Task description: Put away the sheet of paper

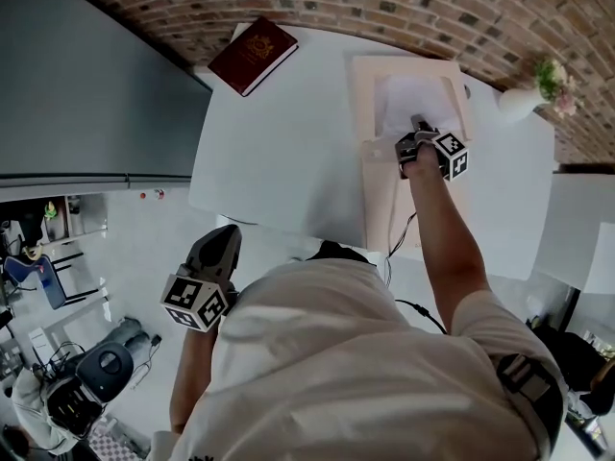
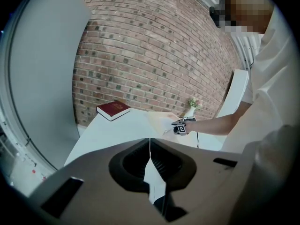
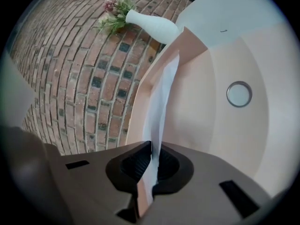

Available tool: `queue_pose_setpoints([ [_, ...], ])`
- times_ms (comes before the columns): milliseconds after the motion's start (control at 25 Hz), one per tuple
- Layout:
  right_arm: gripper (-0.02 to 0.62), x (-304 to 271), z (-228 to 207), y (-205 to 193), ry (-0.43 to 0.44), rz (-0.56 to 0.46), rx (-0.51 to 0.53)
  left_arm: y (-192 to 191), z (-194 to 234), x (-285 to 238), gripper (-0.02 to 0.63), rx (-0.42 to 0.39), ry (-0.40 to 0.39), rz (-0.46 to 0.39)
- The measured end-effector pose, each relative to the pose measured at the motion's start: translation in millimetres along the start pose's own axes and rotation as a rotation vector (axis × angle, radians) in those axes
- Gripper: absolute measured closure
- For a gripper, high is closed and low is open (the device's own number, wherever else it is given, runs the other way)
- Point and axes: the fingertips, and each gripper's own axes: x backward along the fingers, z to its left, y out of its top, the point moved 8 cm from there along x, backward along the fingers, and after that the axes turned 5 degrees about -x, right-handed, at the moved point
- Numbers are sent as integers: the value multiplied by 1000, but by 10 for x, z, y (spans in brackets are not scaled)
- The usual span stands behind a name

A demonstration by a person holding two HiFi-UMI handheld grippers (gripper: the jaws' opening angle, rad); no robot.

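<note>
Over the white table (image 1: 279,152), my right gripper (image 1: 420,125), clamped on the thin white paper sheet (image 3: 162,97), may crumple it against the peach cardboard box's (image 1: 358,104) rim.

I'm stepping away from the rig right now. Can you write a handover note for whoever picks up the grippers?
Left gripper: jaws shut, empty, held off the table at the person's side.
Right gripper: jaws shut on the sheet of paper.
Things: the beige folder lies open on the white table; the paper is held over its far half.
Done: paper gripped and brought to the folder.
Left: release it inside, then probably close the folder.
</note>
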Motion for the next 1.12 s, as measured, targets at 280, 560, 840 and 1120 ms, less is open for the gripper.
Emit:
queue_pose_setpoints([
  [280,449,-97,47,-89,-46,131,129,-93,68,108,581,28,7,-13],
  [560,383,-151,126,-82,-194,369,387,-236,102,235,581,56,6,-32],
  [840,367,-67,223,-81,-280,511,563,-369,87,357,581,76,4,-59],
  [1120,364,119,209,-176,-286,538,579,-489,75,480,581,83,-11,-77],
])
